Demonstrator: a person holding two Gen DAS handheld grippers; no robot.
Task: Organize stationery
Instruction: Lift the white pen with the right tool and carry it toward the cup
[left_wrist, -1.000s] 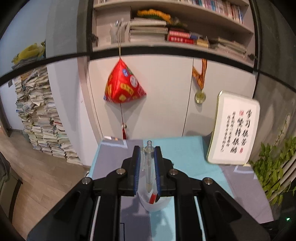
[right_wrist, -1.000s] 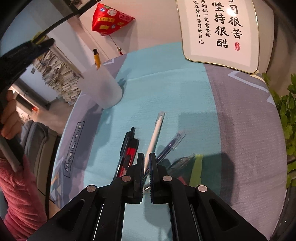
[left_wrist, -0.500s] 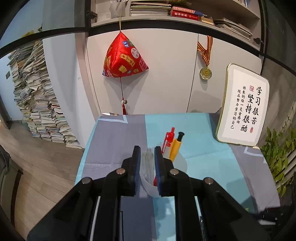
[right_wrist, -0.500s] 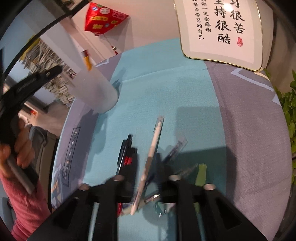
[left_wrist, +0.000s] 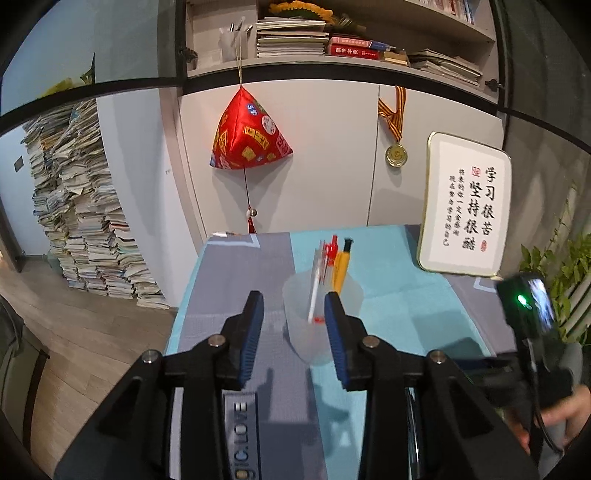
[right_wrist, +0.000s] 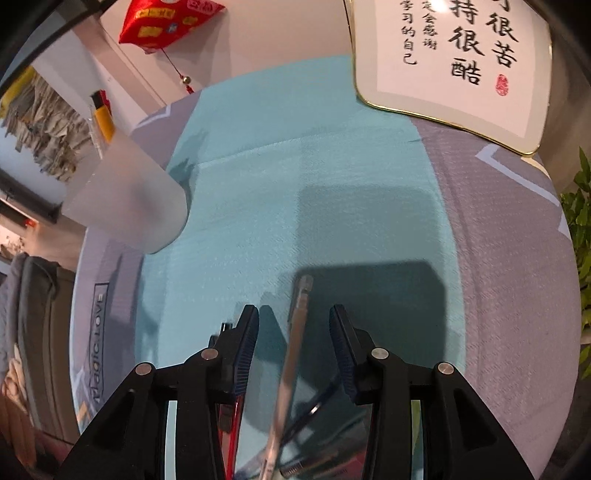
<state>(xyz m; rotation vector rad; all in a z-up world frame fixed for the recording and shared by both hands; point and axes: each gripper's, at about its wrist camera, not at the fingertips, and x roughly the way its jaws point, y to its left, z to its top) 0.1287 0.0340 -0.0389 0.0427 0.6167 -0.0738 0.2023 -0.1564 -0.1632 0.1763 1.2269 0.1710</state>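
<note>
The left gripper (left_wrist: 293, 306), just opened and empty, faces the frosted cup (left_wrist: 321, 314); the right gripper (right_wrist: 293, 325), just opened, straddles a white pen (right_wrist: 291, 354) untouched, long axis toward 12 o'clock

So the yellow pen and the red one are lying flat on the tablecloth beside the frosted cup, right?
Not quite. The yellow pen and the red pen stand inside the frosted cup, not flat on the tablecloth beside it. The left wrist view shows them sticking up out of its rim.

Black tool (left_wrist: 293, 317), blue ribbed pads (left_wrist: 252, 334), silver screws
</note>
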